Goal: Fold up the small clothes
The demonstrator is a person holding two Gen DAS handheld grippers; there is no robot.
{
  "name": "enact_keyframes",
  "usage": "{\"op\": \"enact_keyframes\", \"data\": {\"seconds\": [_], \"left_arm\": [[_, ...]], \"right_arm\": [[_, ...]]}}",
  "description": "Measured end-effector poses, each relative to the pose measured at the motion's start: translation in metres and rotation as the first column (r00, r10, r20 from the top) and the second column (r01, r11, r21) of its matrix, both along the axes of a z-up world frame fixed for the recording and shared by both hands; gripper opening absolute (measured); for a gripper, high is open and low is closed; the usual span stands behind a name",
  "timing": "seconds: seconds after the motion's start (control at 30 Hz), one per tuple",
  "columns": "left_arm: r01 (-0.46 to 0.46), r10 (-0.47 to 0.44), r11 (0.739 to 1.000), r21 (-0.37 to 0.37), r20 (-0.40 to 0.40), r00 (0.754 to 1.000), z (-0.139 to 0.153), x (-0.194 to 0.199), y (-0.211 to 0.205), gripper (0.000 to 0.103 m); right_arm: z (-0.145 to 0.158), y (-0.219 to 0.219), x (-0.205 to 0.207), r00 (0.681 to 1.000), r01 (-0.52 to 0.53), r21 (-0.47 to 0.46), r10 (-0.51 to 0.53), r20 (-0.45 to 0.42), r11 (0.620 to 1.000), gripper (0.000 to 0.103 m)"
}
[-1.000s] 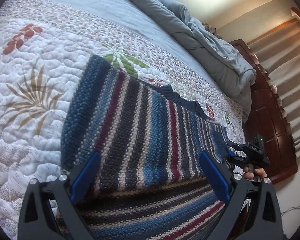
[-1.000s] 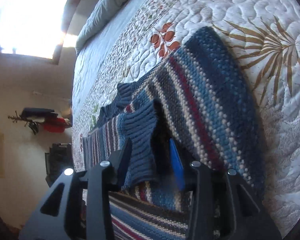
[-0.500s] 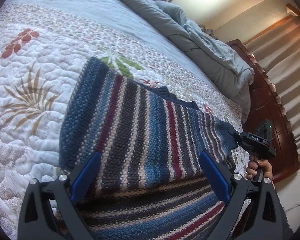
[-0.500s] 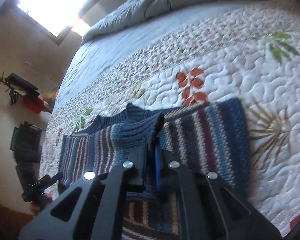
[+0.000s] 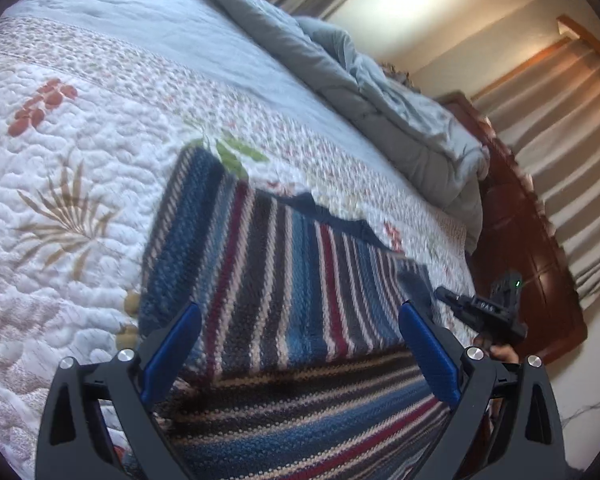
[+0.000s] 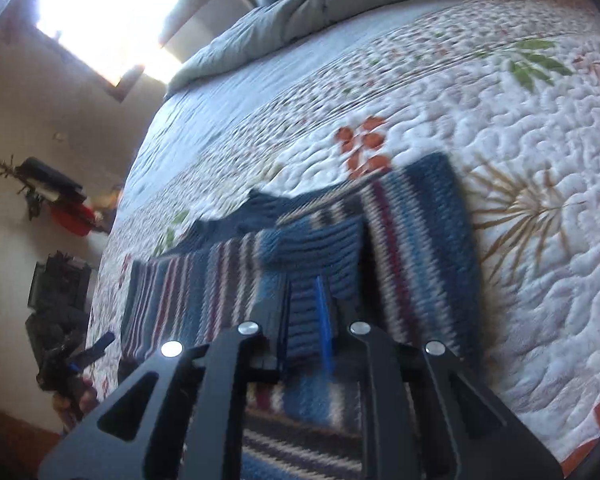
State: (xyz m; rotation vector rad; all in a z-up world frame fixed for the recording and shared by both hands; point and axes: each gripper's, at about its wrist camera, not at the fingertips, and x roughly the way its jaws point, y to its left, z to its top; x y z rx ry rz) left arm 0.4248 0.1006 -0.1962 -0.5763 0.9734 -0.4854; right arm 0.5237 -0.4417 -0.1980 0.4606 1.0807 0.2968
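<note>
A knitted sweater (image 5: 280, 264) striped in blue, maroon and cream lies on the quilted bed, its lower part folded across near me. My left gripper (image 5: 300, 312) hovers over it, open wide, with nothing pinched. In the right wrist view the sweater (image 6: 420, 232) spreads ahead, and its ribbed blue sleeve cuff (image 6: 312, 240) stands up between the blue pads of my right gripper (image 6: 304, 284). Those jaws are nearly together and easing open, with the cuff still pressed between them. The left wrist view shows the right gripper (image 5: 480, 308) at the sweater's right edge, held by a hand.
The white floral quilt (image 5: 60, 140) covers the bed. A rumpled grey duvet (image 5: 380, 112) lies along the far side. A dark wooden bed end (image 5: 520, 240) and curtains (image 5: 560, 120) are on the right. A bright window (image 6: 100, 12) and wall shelves (image 6: 48, 188) show in the right wrist view.
The right gripper closed on the sleeve cuff, lifted it a little and rolled. The left gripper has stayed open over the sweater.
</note>
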Motion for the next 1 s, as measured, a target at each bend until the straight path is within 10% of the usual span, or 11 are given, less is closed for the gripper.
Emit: {"op": "enact_keyframes", "data": {"seconds": [0.3, 0.6, 1.0], "left_arm": [[0.039, -0.032, 0.996, 0.081, -0.091, 0.995, -0.040, 0.001, -0.014, 0.099], [-0.011, 0.016, 0.997, 0.079, -0.058, 0.998, -0.008, -0.038, -0.011, 0.099], [-0.038, 0.060, 0.979, 0.202, -0.105, 0.993, -0.003, -0.213, -0.014, 0.099]], "right_arm": [[-0.041, 0.004, 0.000, 0.995, 0.000, -0.002, 0.000, -0.101, 1.000, 0.000], [0.007, -0.016, -0.060, 0.998, 0.056, 0.017, -0.056, -0.015, 0.998, 0.025], [-0.003, -0.002, -0.224, 0.995, -0.023, 0.015, 0.024, -0.097, 1.000, 0.058]]}}
